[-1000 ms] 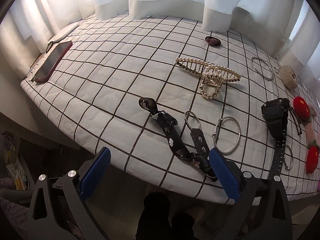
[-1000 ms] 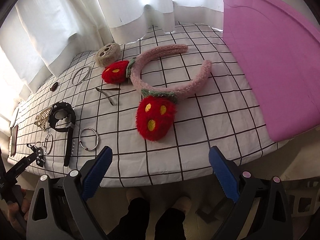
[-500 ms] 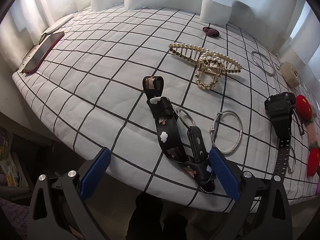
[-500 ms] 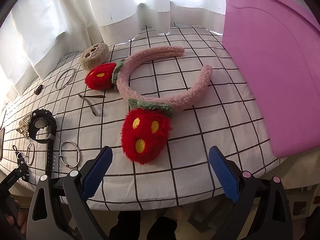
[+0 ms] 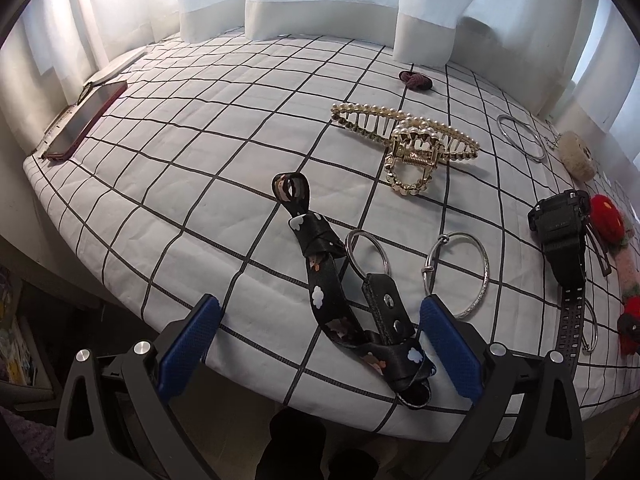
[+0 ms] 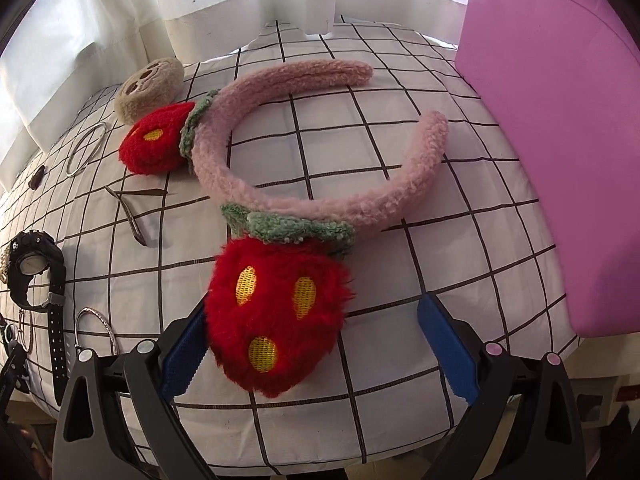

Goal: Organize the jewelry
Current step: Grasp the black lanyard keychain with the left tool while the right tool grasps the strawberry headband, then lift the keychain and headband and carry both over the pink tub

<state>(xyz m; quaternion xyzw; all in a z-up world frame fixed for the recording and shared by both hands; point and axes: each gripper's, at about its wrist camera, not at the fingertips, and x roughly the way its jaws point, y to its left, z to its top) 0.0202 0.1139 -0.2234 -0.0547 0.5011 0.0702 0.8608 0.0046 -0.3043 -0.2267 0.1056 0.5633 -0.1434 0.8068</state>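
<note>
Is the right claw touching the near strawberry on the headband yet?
Cannot tell. In the right wrist view the right claw is open around the strawberry; the fur overlaps its left finger, but no contact or gap shows plainly.

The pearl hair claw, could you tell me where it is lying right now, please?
In the left wrist view, the pearl hair claw lies right of centre on the checked cloth, beyond the black strap and below the dark scrunchie.

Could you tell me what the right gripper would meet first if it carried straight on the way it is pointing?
Most likely the fuzzy red strawberry on the pink fleece headband: it lies between the open right gripper fingers, apparently touching the left pad, though depth is unclear.
</note>
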